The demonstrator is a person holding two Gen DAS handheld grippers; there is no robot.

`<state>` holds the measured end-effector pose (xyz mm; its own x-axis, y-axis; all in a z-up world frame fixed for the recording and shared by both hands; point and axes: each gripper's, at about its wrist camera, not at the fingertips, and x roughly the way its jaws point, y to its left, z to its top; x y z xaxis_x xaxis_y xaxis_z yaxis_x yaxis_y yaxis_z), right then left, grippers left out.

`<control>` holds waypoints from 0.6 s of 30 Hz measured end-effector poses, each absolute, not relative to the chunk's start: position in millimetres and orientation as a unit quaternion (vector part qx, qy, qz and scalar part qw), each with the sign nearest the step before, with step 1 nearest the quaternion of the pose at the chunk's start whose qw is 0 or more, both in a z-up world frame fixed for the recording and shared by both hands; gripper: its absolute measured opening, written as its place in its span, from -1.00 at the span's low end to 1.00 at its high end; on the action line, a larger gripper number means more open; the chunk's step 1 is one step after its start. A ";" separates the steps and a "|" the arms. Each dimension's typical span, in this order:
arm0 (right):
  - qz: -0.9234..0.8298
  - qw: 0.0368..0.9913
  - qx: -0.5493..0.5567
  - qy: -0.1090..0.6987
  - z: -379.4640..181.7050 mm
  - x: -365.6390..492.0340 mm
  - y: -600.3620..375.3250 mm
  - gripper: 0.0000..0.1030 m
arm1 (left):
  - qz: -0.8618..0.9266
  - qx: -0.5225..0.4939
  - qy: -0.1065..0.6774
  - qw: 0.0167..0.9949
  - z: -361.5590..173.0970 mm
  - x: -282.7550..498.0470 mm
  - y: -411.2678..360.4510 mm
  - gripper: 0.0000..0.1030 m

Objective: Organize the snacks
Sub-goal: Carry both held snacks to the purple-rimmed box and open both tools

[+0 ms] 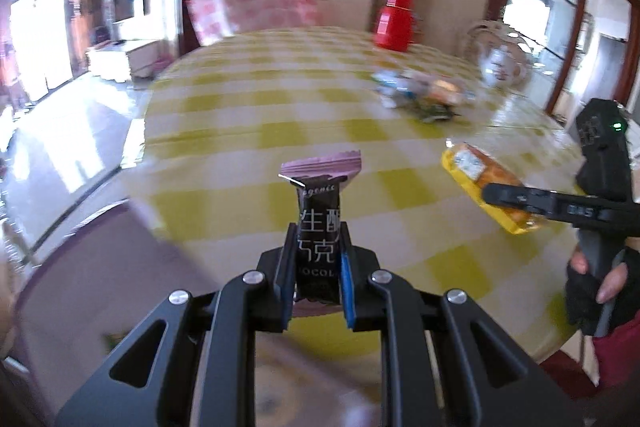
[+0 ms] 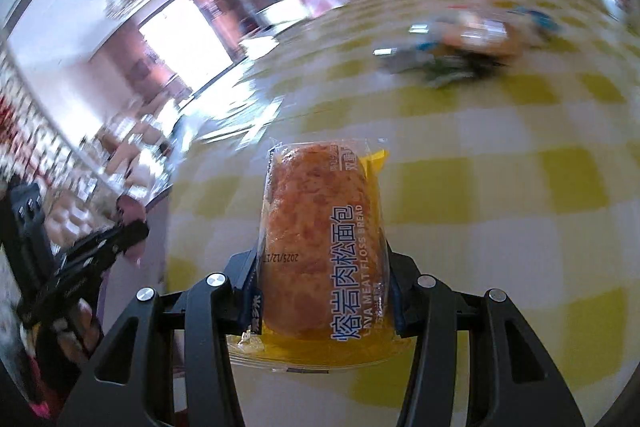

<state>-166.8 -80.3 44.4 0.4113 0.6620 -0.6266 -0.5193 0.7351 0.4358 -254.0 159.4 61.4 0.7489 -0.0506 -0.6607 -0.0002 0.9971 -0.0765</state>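
My left gripper [image 1: 316, 267] is shut on a dark chocolate bar wrapper [image 1: 319, 227] with a pink crimped end, held upright above the near edge of the round table. My right gripper [image 2: 322, 291] is shut on a meat floss bread packet [image 2: 324, 247] in clear and yellow wrap, held above the table. That packet also shows in the left wrist view [image 1: 480, 183] with the right gripper [image 1: 508, 197] clamped on it at the right. A blurred pile of loose snacks [image 1: 420, 93] lies on the table's far right, also seen in the right wrist view [image 2: 468, 47].
The round table has a yellow-and-white checked cloth [image 1: 280, 99]. A red thermos [image 1: 394, 21] stands at its far edge. A patterned plate [image 1: 500, 55] stands at the far right. A pink-covered chair [image 1: 252, 3] is behind the table. The floor [image 1: 60, 147] lies to the left.
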 end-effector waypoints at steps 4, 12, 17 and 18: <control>0.408 0.817 0.047 0.406 58.9 -188.3 -24.4 -0.06 | 0.039 -0.034 0.358 0.932 64.9 -275.4 210.7 -0.64; 0.490 0.775 -0.067 0.393 69.1 -252.9 83.4 -0.06 | 0.101 -0.030 0.379 0.920 55.9 -291.9 269.0 -0.61; 0.504 0.776 -0.119 0.360 66.7 -283.5 122.6 0.26 | 0.167 -0.041 0.381 0.909 53.9 -300.2 296.2 0.83; 0.502 0.785 -0.120 0.344 69.7 -286.2 121.7 0.48 | 0.188 -0.050 0.375 0.906 56.3 -303.1 301.8 0.84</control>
